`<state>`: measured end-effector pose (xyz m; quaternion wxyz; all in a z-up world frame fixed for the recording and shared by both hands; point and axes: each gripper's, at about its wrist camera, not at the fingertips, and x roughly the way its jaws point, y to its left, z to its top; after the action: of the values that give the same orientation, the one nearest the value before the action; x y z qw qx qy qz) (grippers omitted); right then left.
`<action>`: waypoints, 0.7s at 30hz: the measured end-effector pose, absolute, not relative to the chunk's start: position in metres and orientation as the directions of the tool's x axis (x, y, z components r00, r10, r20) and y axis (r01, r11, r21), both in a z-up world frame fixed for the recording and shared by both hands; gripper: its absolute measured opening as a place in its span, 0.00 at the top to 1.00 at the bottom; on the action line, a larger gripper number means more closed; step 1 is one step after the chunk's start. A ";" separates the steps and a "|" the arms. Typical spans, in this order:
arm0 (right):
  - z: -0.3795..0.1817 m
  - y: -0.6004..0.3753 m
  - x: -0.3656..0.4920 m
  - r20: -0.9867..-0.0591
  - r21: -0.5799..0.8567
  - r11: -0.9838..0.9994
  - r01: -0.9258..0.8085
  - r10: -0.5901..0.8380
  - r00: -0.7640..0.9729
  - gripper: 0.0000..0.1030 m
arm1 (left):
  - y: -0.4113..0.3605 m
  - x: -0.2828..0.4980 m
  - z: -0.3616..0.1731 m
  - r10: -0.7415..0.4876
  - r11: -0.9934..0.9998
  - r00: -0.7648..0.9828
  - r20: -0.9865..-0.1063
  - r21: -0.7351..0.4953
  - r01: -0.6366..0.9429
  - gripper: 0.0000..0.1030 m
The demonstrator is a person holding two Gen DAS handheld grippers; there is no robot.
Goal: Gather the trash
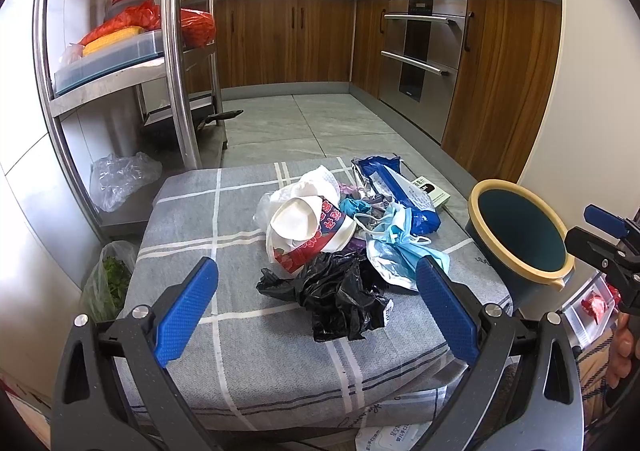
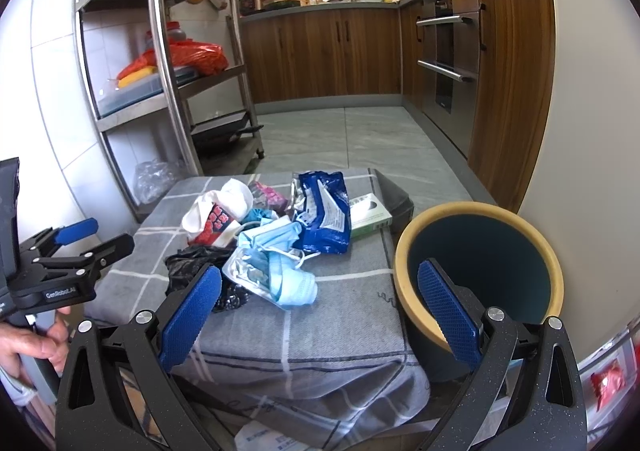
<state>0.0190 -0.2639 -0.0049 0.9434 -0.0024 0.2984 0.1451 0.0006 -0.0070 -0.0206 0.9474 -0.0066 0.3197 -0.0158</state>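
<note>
Trash pile point(image 1: 340, 239) lay uncollected on the counter point(image 1: 192, 227); bin point(image 2: 480, 271) looked empty (task unstarted); both claws point(image 1: 316, 311) point(image 2: 320, 315) wide, holding nothing.

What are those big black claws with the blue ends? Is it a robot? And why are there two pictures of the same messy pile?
It is not a robot. A person holds two grabbing tools, one in each hand, and each tool carries its own camera looking out along its two blue fingers. So one picture comes from the left gripper and the other from the right gripper.

Both grippers are open and holding nothing.

In front of them a grey checked cloth covers a small table. On it lies a pile of trash: a crumpled black plastic bag, a squashed paper cup with red print, light blue face masks, a blue wrapper and a small green box.

Beside the pile, on the right, stands a dark bin with a cream rim. Its inside looks empty.
</note>
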 end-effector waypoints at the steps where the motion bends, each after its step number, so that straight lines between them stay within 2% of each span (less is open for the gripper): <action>1: -0.005 -0.264 0.019 -0.564 0.082 0.958 -0.276 0.273 0.779 0.05 | -0.009 0.000 -0.021 -0.034 0.999 0.795 -0.606 -0.022 0.025 0.06; 21: -0.005 -0.266 0.020 -0.567 0.087 0.958 -0.274 0.274 0.777 0.05 | 0.003 0.006 -0.019 -0.048 0.999 0.774 -0.631 -0.039 0.030 0.06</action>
<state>0.0204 -0.2656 -0.0049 0.9426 -0.0003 0.3006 0.1454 0.0064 0.0031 -0.0188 0.9417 -0.0134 0.3355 -0.0206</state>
